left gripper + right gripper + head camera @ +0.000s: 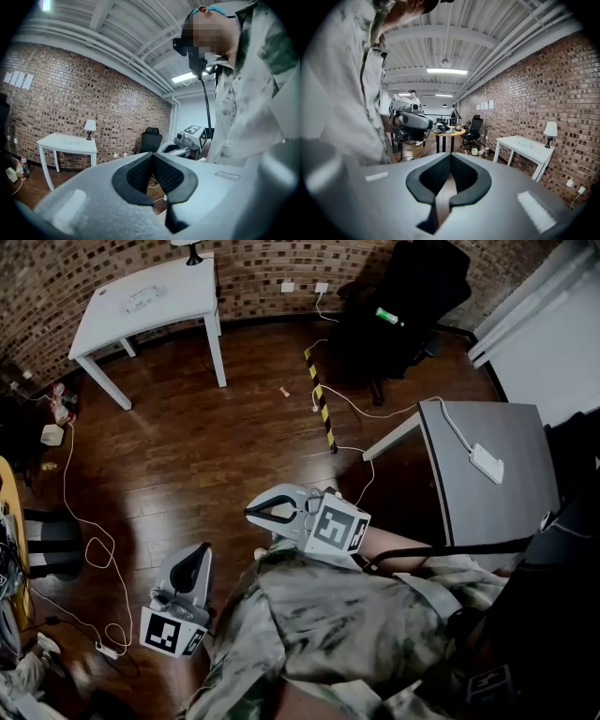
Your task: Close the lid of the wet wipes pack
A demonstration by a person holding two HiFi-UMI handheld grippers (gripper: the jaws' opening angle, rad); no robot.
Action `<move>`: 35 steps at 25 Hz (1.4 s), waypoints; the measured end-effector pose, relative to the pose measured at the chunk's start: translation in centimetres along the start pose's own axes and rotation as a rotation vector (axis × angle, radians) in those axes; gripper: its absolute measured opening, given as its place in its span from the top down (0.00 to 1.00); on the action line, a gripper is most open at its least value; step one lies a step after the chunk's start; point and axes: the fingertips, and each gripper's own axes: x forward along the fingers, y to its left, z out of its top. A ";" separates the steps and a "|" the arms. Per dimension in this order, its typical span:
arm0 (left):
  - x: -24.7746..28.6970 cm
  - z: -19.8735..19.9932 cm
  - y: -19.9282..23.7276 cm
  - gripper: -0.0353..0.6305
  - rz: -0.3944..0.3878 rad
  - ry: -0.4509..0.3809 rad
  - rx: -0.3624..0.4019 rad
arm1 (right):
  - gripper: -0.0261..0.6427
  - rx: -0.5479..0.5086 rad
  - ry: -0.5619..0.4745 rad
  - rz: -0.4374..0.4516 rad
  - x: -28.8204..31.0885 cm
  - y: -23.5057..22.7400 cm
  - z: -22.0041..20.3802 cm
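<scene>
The wet wipes pack [142, 299] lies as a small pale shape on the white table [178, 292] at the far side of the room, well away from both grippers. It also shows faintly on that table in the left gripper view, wipes pack [70, 139], and in the right gripper view, wipes pack [525, 143]; I cannot make out its lid. My left gripper [203, 549] hangs low beside the person's body, shut and empty [153, 157]. My right gripper [247, 512] is held at waist height, shut, with nothing between its pads [450, 157].
A grey desk [511, 437] with a white box [487, 462] stands at the right. A black office chair [403, 306] is at the back. Cables [89, 549] and a yellow-black strip [321, 404] lie on the wooden floor. A lamp [90, 125] stands on the white table.
</scene>
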 end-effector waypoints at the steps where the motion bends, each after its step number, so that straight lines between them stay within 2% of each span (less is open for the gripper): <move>1: 0.1 0.1 0.4 0.95 0.001 -0.003 0.000 | 0.96 -0.001 0.002 0.004 0.3 -0.3 0.0; 7: 1.6 0.3 3.8 0.95 0.030 0.002 -0.001 | 0.96 -0.003 0.004 0.019 2.1 -3.6 0.2; 13: 5.1 1.7 10.1 0.95 0.083 0.010 0.004 | 0.96 -0.006 -0.010 0.036 4.7 -10.3 0.6; 18: 10.2 3.4 14.5 0.95 0.067 0.034 0.035 | 0.96 -0.032 -0.048 0.039 5.8 -16.9 0.5; 27: 18.8 5.8 20.5 0.95 0.038 0.064 0.061 | 0.96 -0.052 -0.055 0.033 6.5 -27.2 0.1; 35: 22.4 6.3 25.4 0.95 0.067 0.067 0.043 | 0.96 -0.040 -0.017 0.039 8.2 -33.5 -0.9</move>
